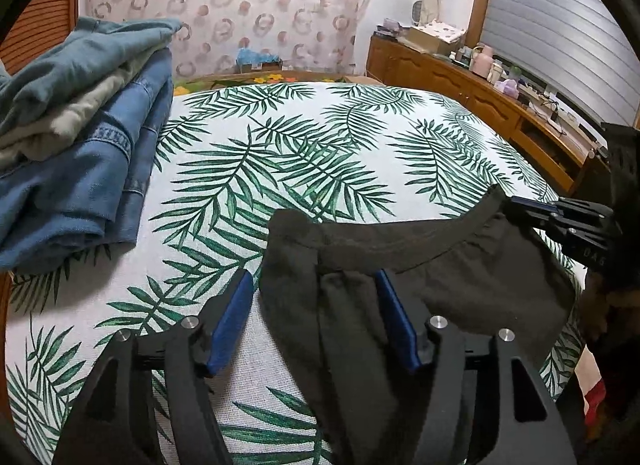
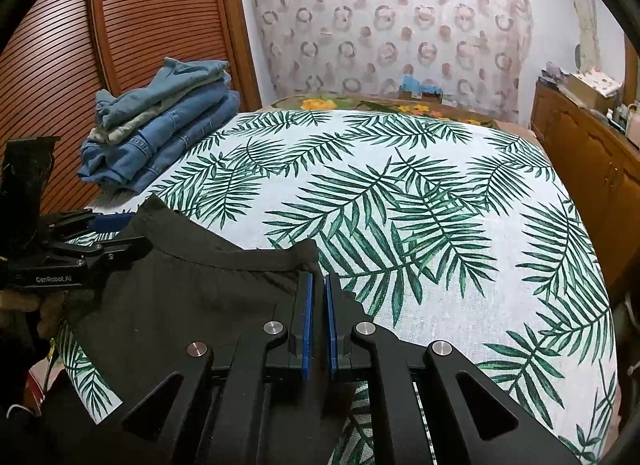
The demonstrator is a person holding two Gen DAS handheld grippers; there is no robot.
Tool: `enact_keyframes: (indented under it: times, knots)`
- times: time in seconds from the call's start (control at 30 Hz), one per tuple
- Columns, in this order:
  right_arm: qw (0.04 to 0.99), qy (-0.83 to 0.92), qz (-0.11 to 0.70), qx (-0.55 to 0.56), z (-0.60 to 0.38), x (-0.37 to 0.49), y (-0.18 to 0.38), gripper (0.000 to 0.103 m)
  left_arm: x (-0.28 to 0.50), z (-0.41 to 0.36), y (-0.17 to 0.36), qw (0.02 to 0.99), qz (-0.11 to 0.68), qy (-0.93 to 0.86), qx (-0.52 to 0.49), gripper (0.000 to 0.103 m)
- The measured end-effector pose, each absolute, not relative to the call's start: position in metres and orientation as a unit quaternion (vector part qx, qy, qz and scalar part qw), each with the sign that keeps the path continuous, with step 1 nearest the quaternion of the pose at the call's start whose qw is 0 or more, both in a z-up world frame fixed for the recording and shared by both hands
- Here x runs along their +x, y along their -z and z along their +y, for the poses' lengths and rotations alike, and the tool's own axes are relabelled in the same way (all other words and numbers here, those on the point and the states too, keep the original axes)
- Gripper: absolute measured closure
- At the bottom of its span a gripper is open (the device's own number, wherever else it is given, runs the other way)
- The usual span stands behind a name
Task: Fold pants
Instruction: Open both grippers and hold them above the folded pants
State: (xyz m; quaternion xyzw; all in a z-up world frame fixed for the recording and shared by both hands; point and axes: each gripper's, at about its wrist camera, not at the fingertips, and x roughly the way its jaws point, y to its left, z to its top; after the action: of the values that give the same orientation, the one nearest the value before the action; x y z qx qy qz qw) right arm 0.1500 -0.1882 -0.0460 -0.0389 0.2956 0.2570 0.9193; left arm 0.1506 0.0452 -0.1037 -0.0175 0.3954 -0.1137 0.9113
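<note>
On the bed (image 2: pixel 440 305), dark pants (image 1: pixel 460 273) cut off below, left tool (image 1: pixel 316 285) wide, right tool (image 2: pixel 317 285) pinching waistband.

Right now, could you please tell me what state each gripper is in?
Left gripper: open, straddling one end of the dark pants' waistband, not clamped.
Right gripper: shut on the waistband's other end.

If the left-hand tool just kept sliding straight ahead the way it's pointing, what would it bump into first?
The left gripper already has the dark pants bunched between its open fingers, so it would push further into that cloth first. Beyond lies the leaf-print bedspread; depth is hard to judge.
</note>
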Motion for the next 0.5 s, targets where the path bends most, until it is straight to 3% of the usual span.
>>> enact_keyframes:
  times: [0.13,0.27,0.5]
  knots:
    - [0.920,-0.242,0.304,-0.049,-0.185,0.152,0.045,0.091,0.151,0.045,0.103,0.911,0.396,0.114,-0.019,0.038]
    - [0.924,-0.212,0.313,-0.049,-0.189,0.150,0.044,0.066,0.152,0.046,0.104,0.910,0.397,0.115,-0.021,0.038]
    - [0.925,-0.199,0.320,-0.046,-0.196,0.132,0.035,0.050,0.153,0.047,0.104,0.909,0.399,0.118,-0.026,0.038]
